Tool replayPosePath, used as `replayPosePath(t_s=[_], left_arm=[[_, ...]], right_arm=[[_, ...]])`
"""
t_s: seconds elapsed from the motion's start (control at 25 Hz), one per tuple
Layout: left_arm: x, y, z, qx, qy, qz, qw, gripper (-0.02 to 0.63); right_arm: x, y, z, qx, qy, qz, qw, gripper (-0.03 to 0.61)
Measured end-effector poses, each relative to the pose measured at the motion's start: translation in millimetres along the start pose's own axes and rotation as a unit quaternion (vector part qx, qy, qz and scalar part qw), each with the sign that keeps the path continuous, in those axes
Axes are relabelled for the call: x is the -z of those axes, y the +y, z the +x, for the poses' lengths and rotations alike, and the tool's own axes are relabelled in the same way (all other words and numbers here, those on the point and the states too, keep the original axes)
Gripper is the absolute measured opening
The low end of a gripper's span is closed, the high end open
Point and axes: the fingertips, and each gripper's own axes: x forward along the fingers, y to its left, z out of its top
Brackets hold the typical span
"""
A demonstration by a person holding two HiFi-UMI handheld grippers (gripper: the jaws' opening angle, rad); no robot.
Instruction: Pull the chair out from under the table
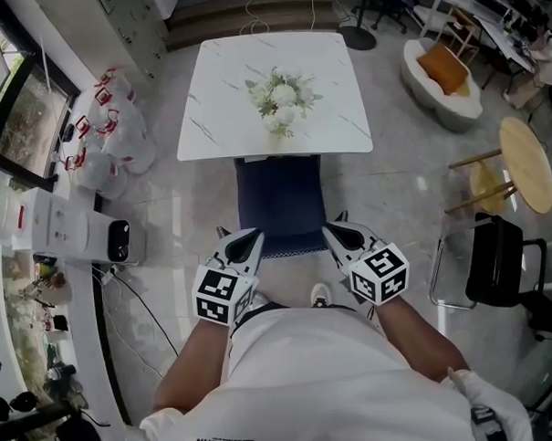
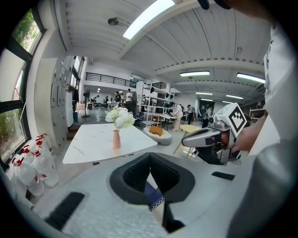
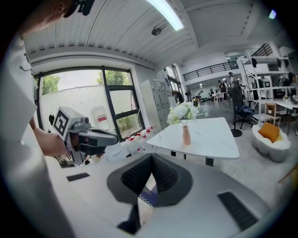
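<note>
The white marble bench (image 1: 218, 99) stands straight ahead of you, with a vase of white flowers (image 1: 280, 100) near the middle of its top. The dark blue chair (image 1: 280, 198) is tucked against the bench's near edge. Its far end meets that edge, and how far it runs underneath cannot be seen.

Your left hand-held gripper (image 1: 251, 236) is at the corner of the chair farthest from the bench, on your left, with its jaws closed together. Your right hand-held gripper (image 1: 336, 231) is at the matching corner on your right, jaws also closed. Each gripper view shows only a sliver of blue fabric with white zigzag trim below the meeting pads. Whether either gripper pinches it is unclear.

White bags with red handles (image 1: 108, 131) sit left of the bench, and a round wooden table (image 1: 527, 163) stands well off to its right.
</note>
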Motion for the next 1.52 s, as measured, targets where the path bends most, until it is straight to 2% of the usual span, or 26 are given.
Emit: replayPosePath(t_s=[0.24,0.48,1.04,1.08,1.12,1.16,1.2,1.52], left_arm=[[-1.8,5.2,-6.4,0.014,-0.005,0.011,0.9998,0.008],[-3.5,11.5,-15.5,0.02,-0.014,0.007,0.9997,0.008],[-4.7,12.0,-23.4,0.021,-0.025,0.015,0.9994,0.009],[-4.9,11.9,-23.7,0.021,-0.026,0.015,0.9993,0.013],[-4.9,11.6,-23.9,0.022,-0.026,0.014,0.9993,0.051],[-4.7,11.4,-23.9,0.023,-0.027,0.014,0.9993,0.058],[-4.4,11.1,-24.0,0.022,-0.027,0.014,0.9993,0.061],[-1.3,9.4,-26.1,0.02,-0.026,0.017,0.9993,0.105]], right_arm=[[-3.4,7.8,0.9,0.016,-0.012,0.007,1.0,0.005],[-6.7,15.6,1.8,0.026,-0.017,0.012,0.999,0.005],[-7.8,23.9,2.6,0.032,-0.022,0.011,0.999,0.006],[-8.5,24.8,2.6,0.03,-0.023,0.01,0.999,0.008],[-9.0,26.0,2.6,0.028,-0.023,0.008,0.999,0.009],[-9.1,27.3,2.8,0.025,-0.023,0.007,0.999,0.029],[-9.0,28.4,2.9,0.022,-0.024,0.006,0.999,0.078],[-9.6,31.2,1.2,0.023,-0.028,-0.007,0.999,0.143]])
